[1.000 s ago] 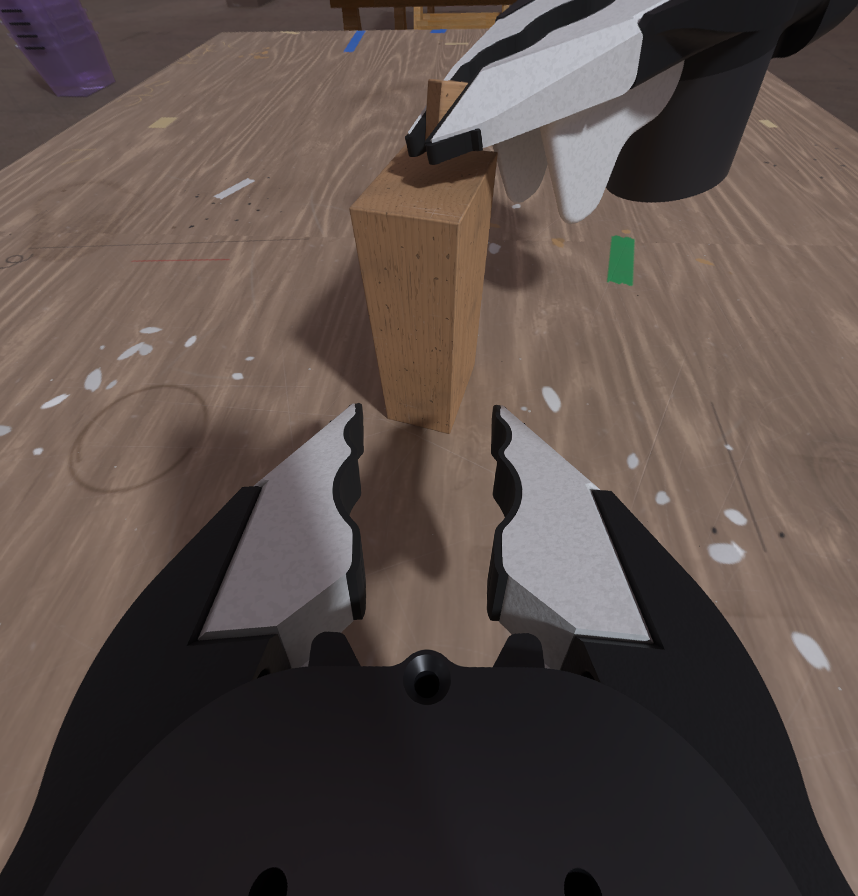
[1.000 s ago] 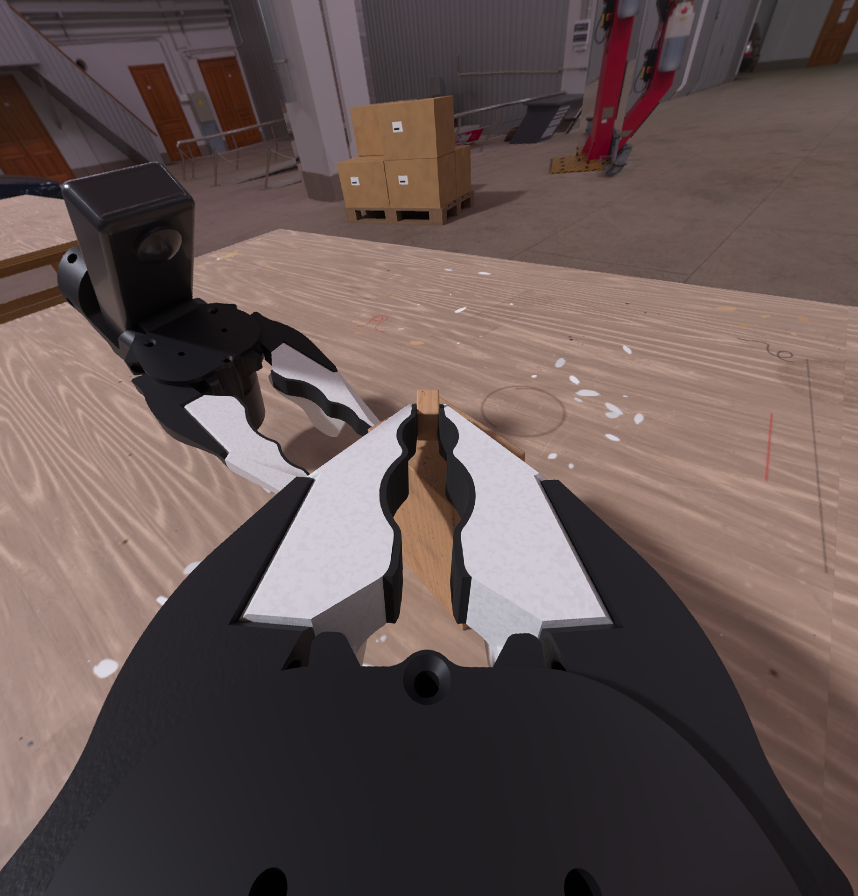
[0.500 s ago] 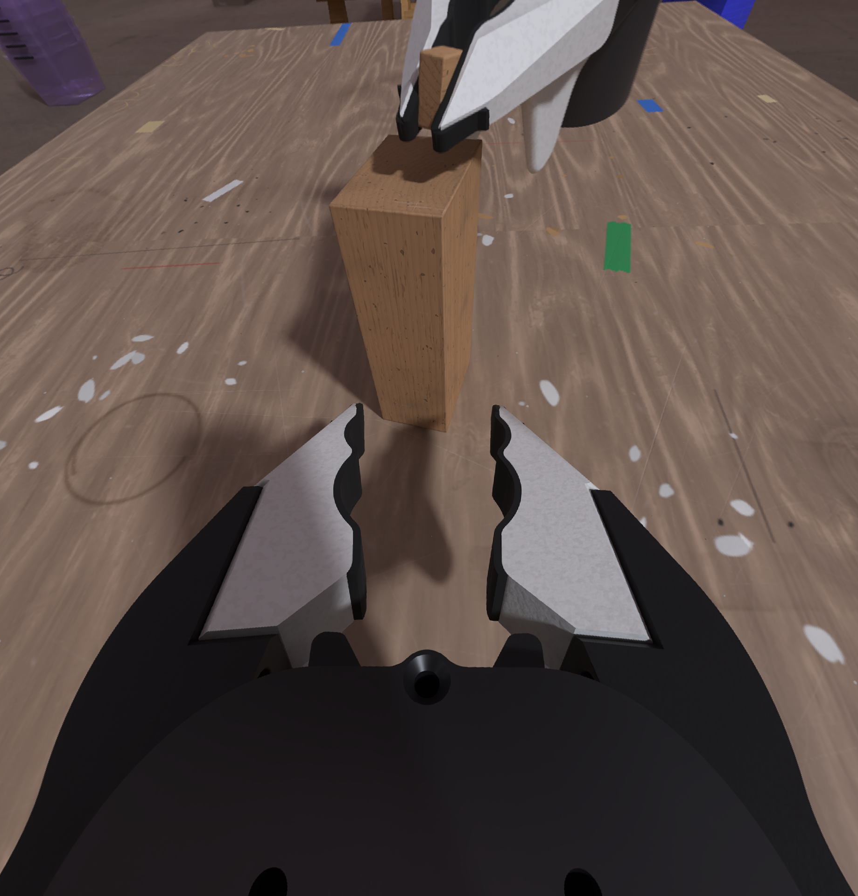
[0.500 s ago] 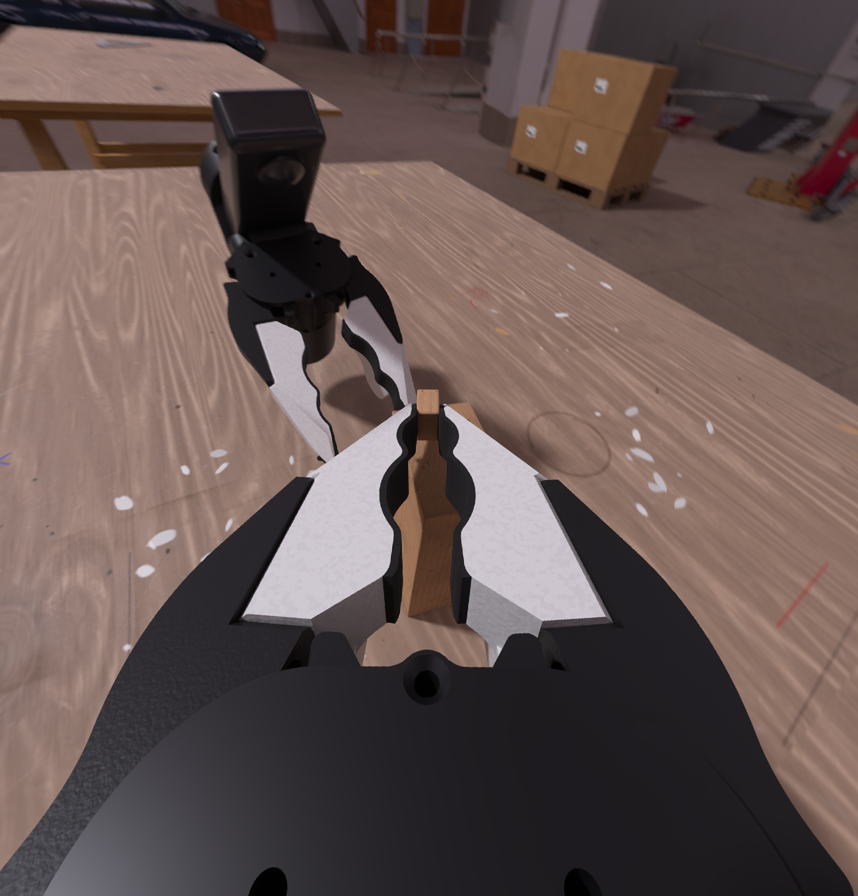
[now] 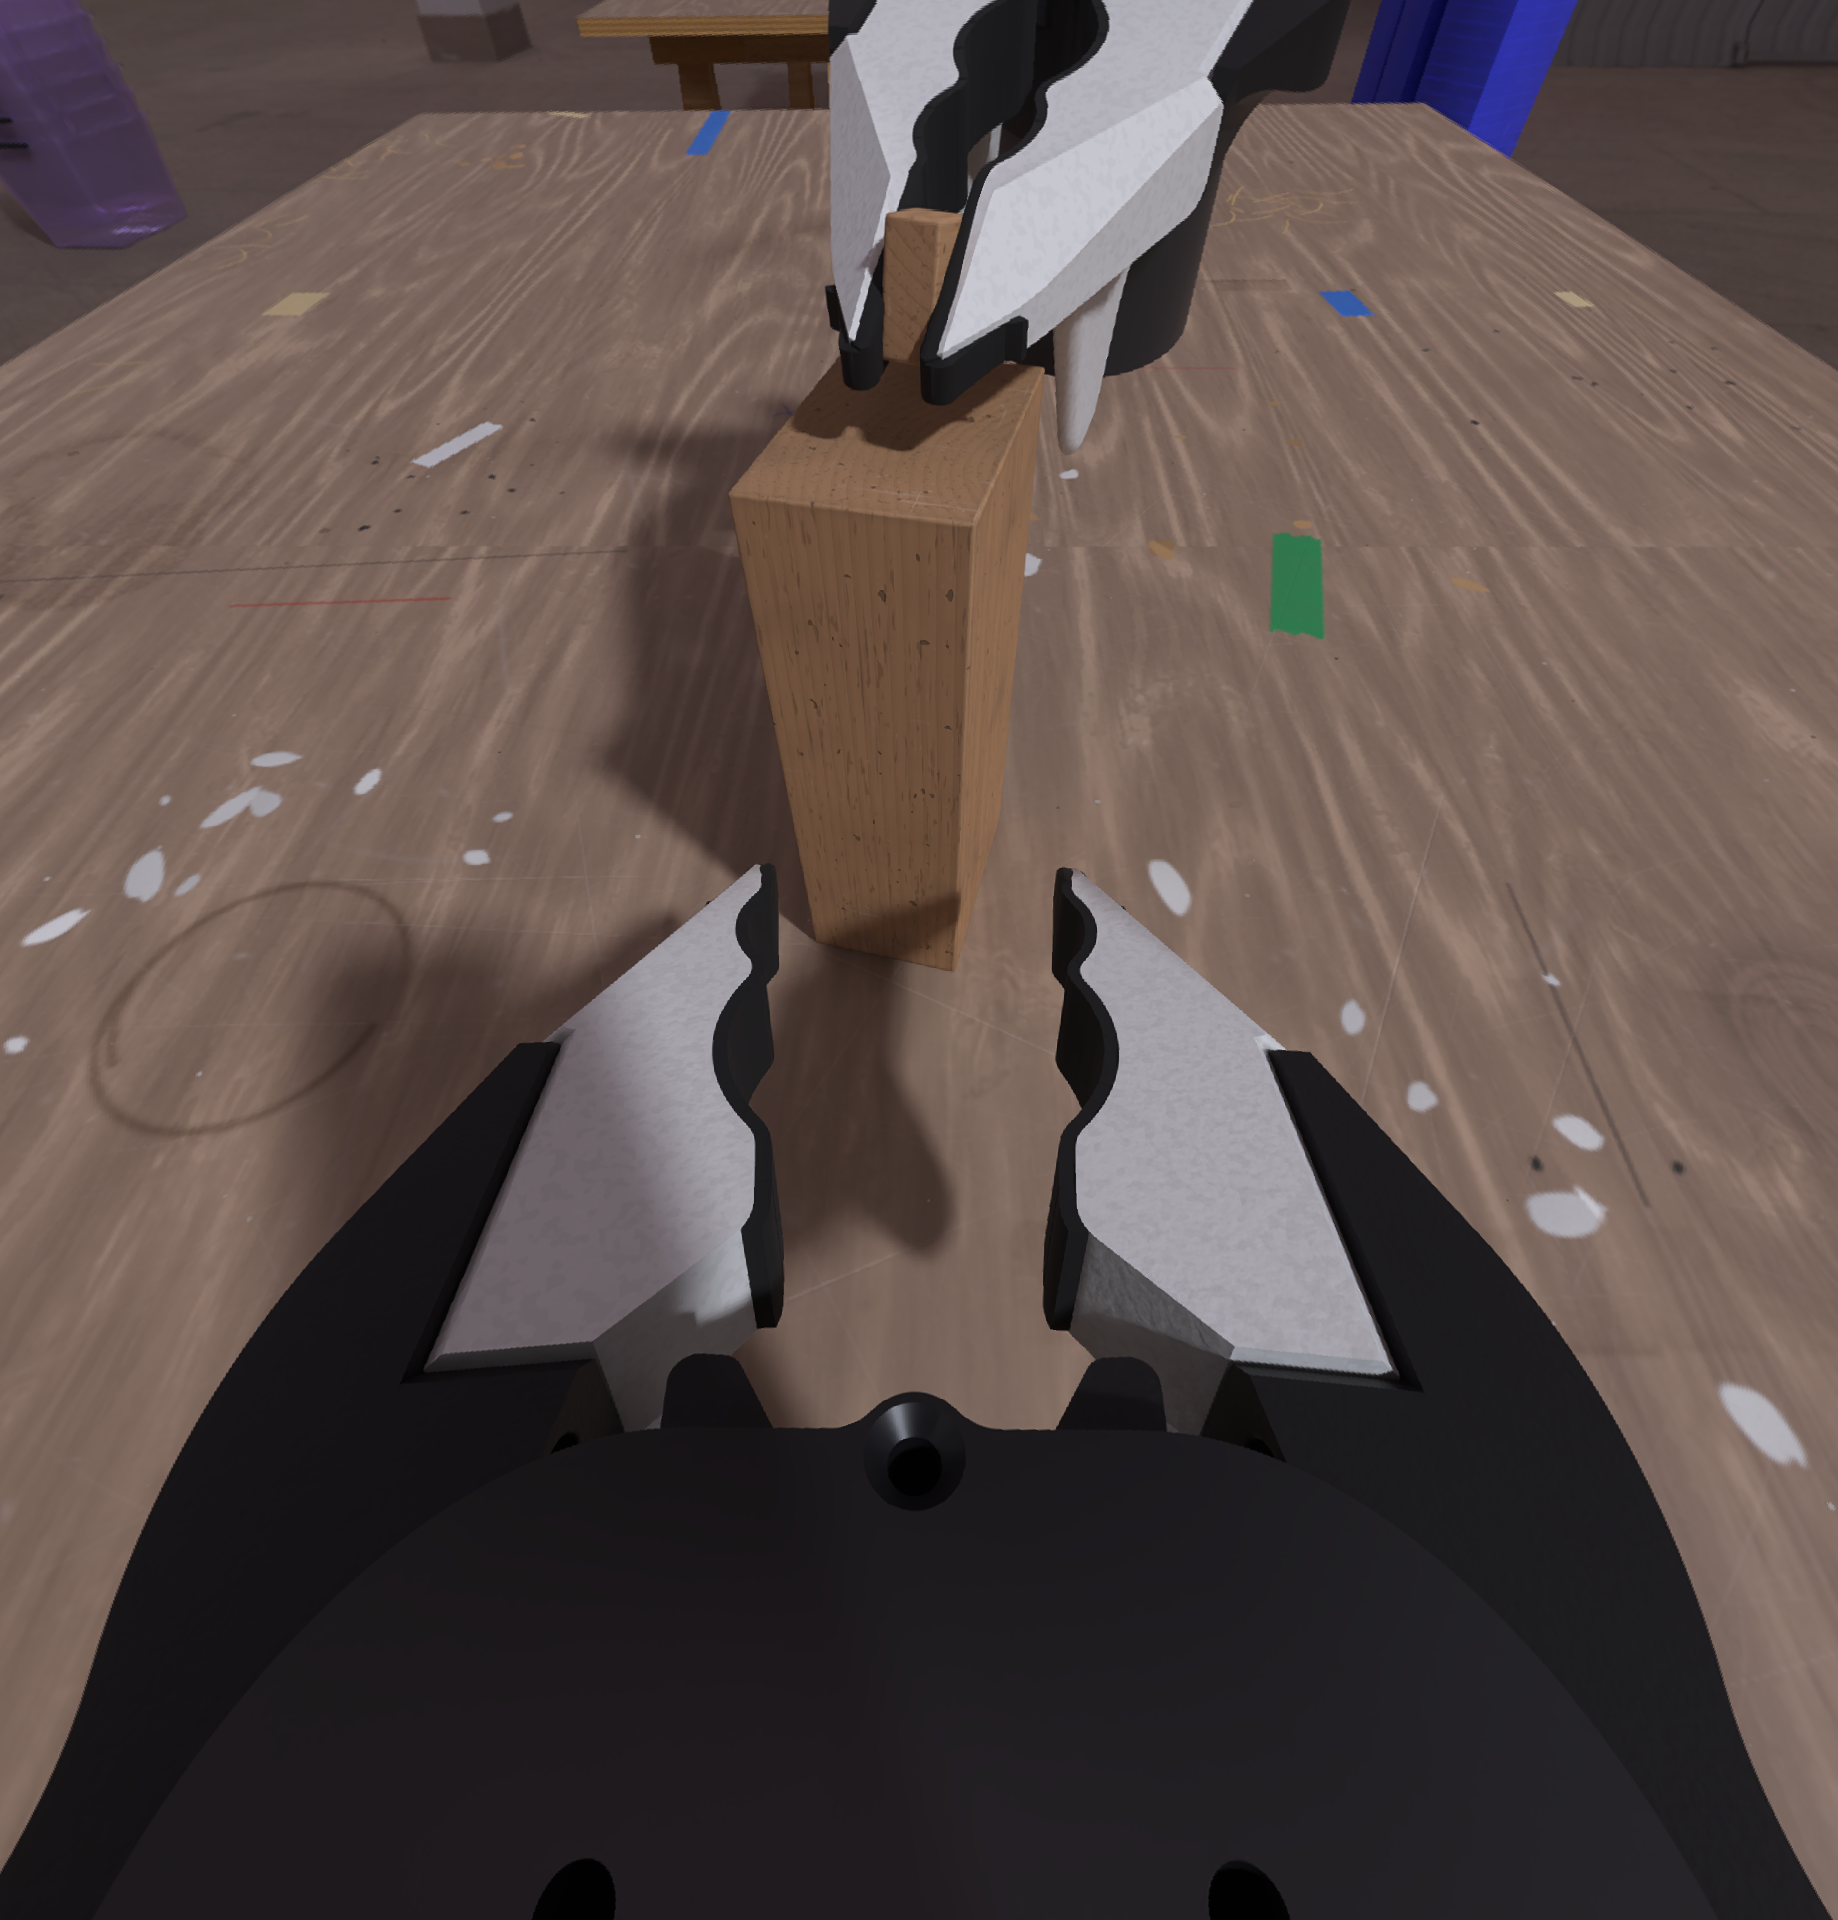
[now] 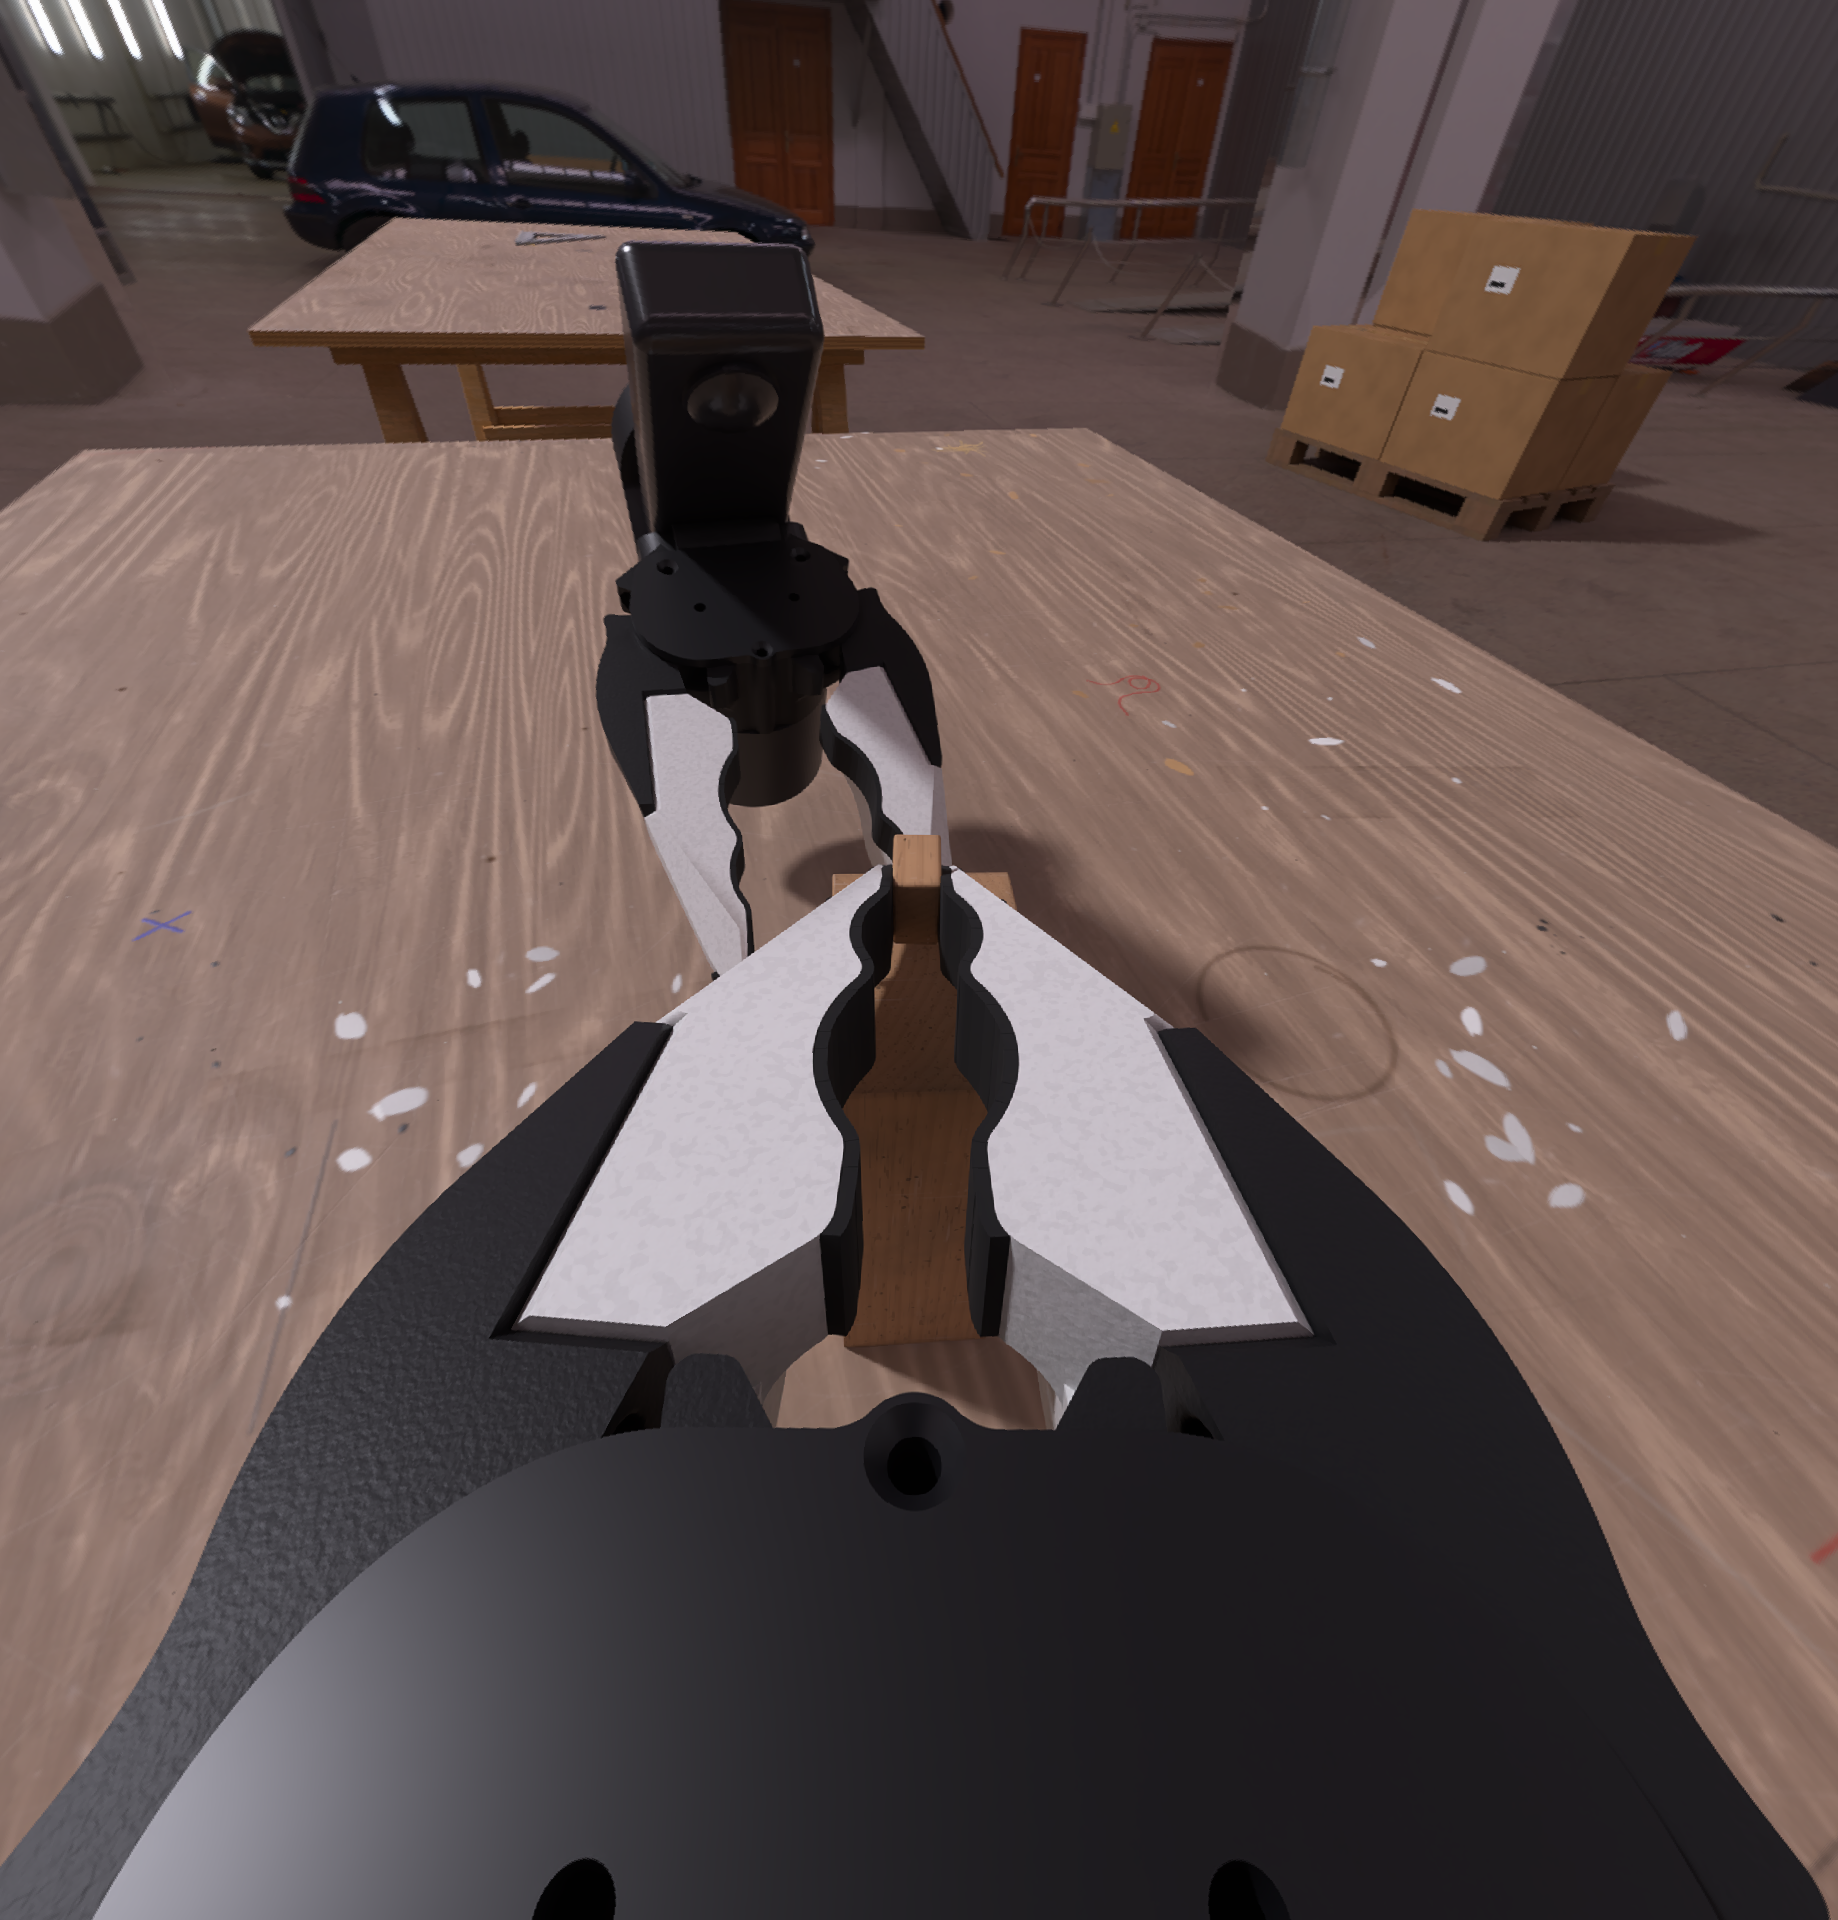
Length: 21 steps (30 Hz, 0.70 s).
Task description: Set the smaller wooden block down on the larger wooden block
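The larger wooden block (image 5: 873, 707) stands upright on the table, just beyond my open, empty left gripper (image 5: 913, 883). My right gripper (image 5: 899, 369) comes down from above and is shut on the smaller wooden block (image 5: 915, 275), with its fingertips at the larger block's top face. The small block's lower end is hidden behind those tips. In the right wrist view, my right gripper (image 6: 916, 875) grips the small block (image 6: 916, 914), the larger block (image 6: 910, 1195) shows between the fingers, and the left gripper (image 6: 806, 894) faces me, open.
A purple translucent container (image 5: 53, 135) stands at the far left and a blue object (image 5: 1455, 62) at the far right. Green tape (image 5: 1296, 584) lies flat on the table. Beyond the table are a second table (image 6: 582, 301), cardboard boxes (image 6: 1466, 364) and a car (image 6: 520, 177).
My right gripper has swung round over the larger block with the small block, now pointing steeply down and facing the left gripper head-on. The left gripper has stayed open in place.
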Each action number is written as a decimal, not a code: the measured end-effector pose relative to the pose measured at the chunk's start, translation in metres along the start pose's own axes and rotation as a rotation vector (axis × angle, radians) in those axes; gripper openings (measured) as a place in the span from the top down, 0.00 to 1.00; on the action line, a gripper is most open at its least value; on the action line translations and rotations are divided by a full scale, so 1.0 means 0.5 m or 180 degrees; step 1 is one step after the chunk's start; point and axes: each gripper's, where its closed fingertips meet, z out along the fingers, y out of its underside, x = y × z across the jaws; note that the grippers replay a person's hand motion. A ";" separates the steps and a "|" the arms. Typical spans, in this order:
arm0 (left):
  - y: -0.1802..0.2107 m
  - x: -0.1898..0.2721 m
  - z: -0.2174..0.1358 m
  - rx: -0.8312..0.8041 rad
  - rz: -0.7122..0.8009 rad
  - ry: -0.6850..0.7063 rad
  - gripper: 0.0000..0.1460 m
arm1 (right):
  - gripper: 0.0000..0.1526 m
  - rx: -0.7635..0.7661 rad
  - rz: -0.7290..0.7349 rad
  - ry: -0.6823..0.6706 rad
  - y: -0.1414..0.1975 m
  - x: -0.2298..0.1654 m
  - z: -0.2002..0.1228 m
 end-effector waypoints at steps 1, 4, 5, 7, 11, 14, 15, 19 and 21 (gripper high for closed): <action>0.000 0.000 0.001 -0.0003 -0.0001 0.0013 0.64 | 0.95 0.0000 0.0011 -0.0027 0.001 0.000 0.001; 0.000 0.000 0.005 -0.0006 -0.0004 0.0028 0.64 | 0.95 0.0002 0.0033 -0.0100 0.002 0.000 0.001; 0.000 0.000 0.006 -0.0007 -0.0002 0.0033 0.63 | 0.95 0.0006 0.0052 -0.0125 0.002 0.000 0.001; 0.000 -0.001 0.006 -0.0007 0.0003 0.0040 0.63 | 0.95 0.0006 0.0086 -0.0172 0.003 0.001 0.000; 0.000 -0.002 0.007 -0.0006 0.0012 0.0042 0.63 | 0.95 -0.0080 0.0038 -0.0248 0.004 0.002 0.000; 0.000 -0.003 0.007 -0.0014 0.0027 0.0038 0.64 | 0.95 -0.0154 -0.0012 -0.0299 0.004 0.004 0.000; 0.000 -0.003 0.007 -0.0014 0.0031 0.0037 0.64 | 0.95 -0.0166 0.0009 -0.0319 0.004 0.004 0.000; -0.002 -0.004 0.007 -0.0006 0.0050 0.0046 0.64 | 0.95 -0.0164 0.0246 -0.0427 0.010 0.005 -0.001; -0.002 -0.004 0.008 -0.0022 0.0074 0.0055 0.64 | 0.95 -0.0183 0.0223 -0.0439 0.013 0.005 -0.001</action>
